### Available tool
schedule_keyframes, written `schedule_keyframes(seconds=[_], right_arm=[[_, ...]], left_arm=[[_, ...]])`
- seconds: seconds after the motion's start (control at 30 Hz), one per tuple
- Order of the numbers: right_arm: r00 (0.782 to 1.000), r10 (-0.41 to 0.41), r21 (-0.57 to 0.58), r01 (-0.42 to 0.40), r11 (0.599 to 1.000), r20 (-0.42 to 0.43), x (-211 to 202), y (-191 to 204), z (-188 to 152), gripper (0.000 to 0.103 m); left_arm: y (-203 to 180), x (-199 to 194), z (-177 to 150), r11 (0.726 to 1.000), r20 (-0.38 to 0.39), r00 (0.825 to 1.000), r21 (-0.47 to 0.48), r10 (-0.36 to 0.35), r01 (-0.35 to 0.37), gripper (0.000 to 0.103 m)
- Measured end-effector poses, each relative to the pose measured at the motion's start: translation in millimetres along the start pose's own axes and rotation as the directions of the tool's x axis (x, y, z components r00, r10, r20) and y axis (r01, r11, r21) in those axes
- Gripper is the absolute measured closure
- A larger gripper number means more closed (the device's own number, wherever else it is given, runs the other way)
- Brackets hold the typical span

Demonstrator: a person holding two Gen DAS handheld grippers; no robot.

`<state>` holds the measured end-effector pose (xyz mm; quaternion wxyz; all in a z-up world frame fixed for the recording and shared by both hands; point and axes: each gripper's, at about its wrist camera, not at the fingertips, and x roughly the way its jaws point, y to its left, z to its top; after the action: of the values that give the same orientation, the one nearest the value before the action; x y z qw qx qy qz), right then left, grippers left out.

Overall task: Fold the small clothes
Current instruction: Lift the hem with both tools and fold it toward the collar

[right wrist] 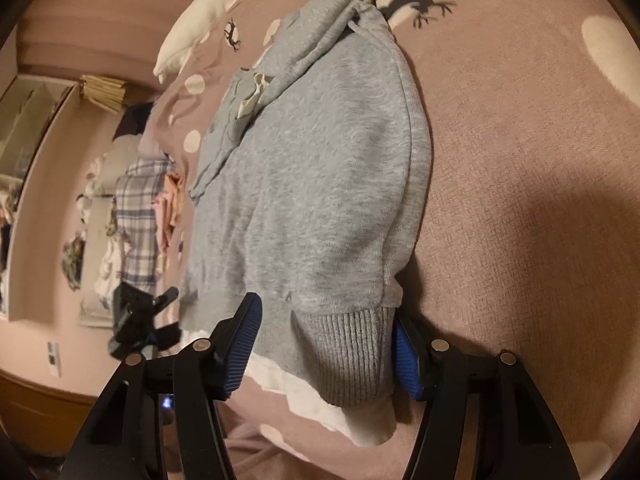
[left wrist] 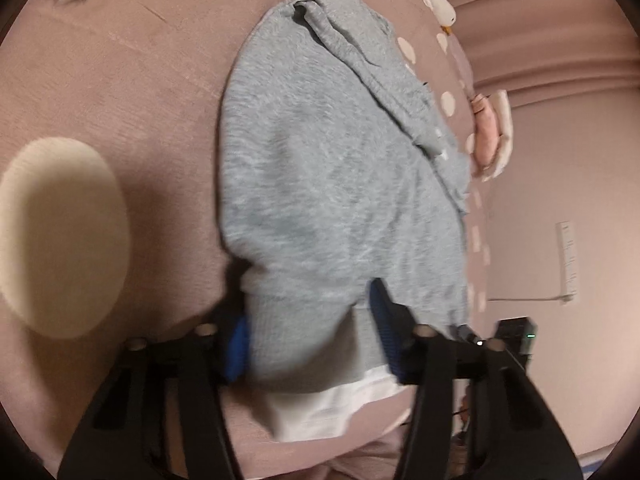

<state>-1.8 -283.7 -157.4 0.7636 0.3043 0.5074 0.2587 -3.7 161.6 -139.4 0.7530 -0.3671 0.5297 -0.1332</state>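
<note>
A grey sweatshirt (left wrist: pixel 320 180) (right wrist: pixel 320 180) lies flat on a mauve bedsheet (left wrist: pixel 120 80) (right wrist: pixel 520 160) printed with pale dots and deer. A sleeve is folded across its far part. A white inner layer (left wrist: pixel 320 408) (right wrist: pixel 360 428) sticks out under the near hem. My left gripper (left wrist: pixel 310 332) has the gathered hem between its blue pads, which press it from both sides. My right gripper (right wrist: pixel 324 354) straddles the ribbed cuff (right wrist: pixel 348 352) at the other corner. Its right pad touches the cuff and its left pad rests over the hem, jaws apart.
A heap of clothes with a plaid piece (right wrist: pixel 136 208) and pink cloth (right wrist: pixel 172 204) (left wrist: pixel 488 132) lies past the sweatshirt's edge. A white pillow (right wrist: pixel 208 16) is at the far end. The other black gripper (right wrist: pixel 136 320) shows at the left.
</note>
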Motion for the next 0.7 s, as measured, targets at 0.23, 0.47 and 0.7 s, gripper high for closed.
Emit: schedule_keyframes(seconds=[0.23,0.47,0.7], right_arm=[[1.0,-0.027,-0.052,0.028,0.998,0.009,1,8,-2,0.074],[0.994,0.084,-0.099,-0.077,0.992,0.065,-15,22,8,0.076],[0.972,0.199,-0.149,-0.18,0.972,0.124,-26,41,25,0.076]], left_arm=[[10,0,-2,0.995,0.016,0.998,-0.076,-0.061,0.062,0.078],[-8,-14,2,0.981,0.066,0.98,-0.037,-0.188,0.191,0.079],[-32,-21,21,0.948,0.109,0.942,0.002,-0.316,0.318,0.08]])
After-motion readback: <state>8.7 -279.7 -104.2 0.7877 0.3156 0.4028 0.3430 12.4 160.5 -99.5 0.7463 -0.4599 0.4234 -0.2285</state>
